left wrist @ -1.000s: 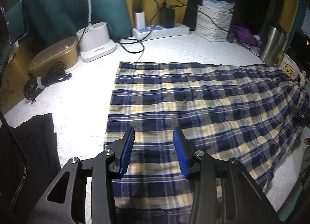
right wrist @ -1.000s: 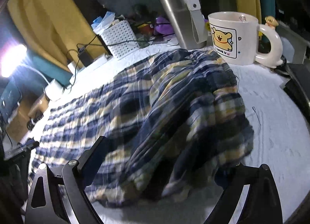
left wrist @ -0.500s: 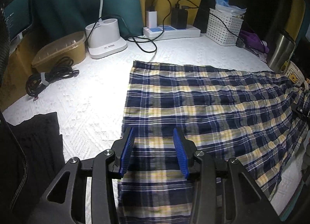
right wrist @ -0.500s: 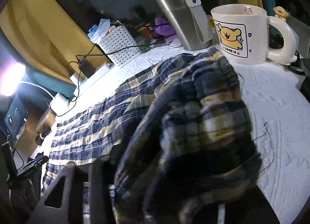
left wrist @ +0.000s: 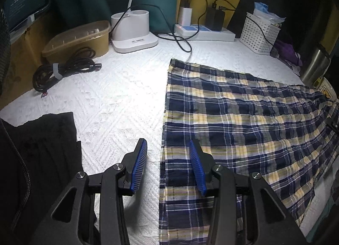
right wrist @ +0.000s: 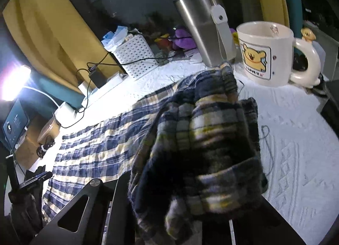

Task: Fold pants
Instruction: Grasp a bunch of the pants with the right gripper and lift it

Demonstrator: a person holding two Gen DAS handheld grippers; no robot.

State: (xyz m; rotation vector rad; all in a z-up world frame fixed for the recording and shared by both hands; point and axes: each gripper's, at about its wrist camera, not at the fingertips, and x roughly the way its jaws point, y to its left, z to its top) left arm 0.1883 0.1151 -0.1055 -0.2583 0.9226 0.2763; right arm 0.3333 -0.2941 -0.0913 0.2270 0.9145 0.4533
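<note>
From the left wrist: pants (left wrist: 243, 122) in dark blue, yellow and white checks, spread flat on a bumpy white cover (left wrist: 118, 100), with one straight hem edge running up the middle of the view. Above that edge, the left gripper (left wrist: 167, 145), blue pads spread apart and pinching nothing, one pad over the checks and one over the white. No words to read on the pants. To the left, a black cloth (left wrist: 42, 139), a tied black cable (left wrist: 63, 69) and a tan box (left wrist: 80, 39). At the back, a white stand (left wrist: 135, 32), a power strip (left wrist: 211, 35) with two plugs in it and a white basket (left wrist: 260, 32). From the right wrist: the other end of the pants (right wrist: 201, 139) bunched into a dark, crinkly lump, lifted off the cover, the rest trailing away flat to the left. Right gripper (right wrist: 190, 192) just been closing, now pinching that lump, fingertips hidden under the cloth. Behind, a cream mug (right wrist: 264, 54) with a yellow bear and the words "LOVE U", just beside a steel cup (right wrist: 203, 30). Yellow curtain (right wrist: 42, 22) on the wall and a bright lamp (right wrist: 12, 81) far left.
</note>
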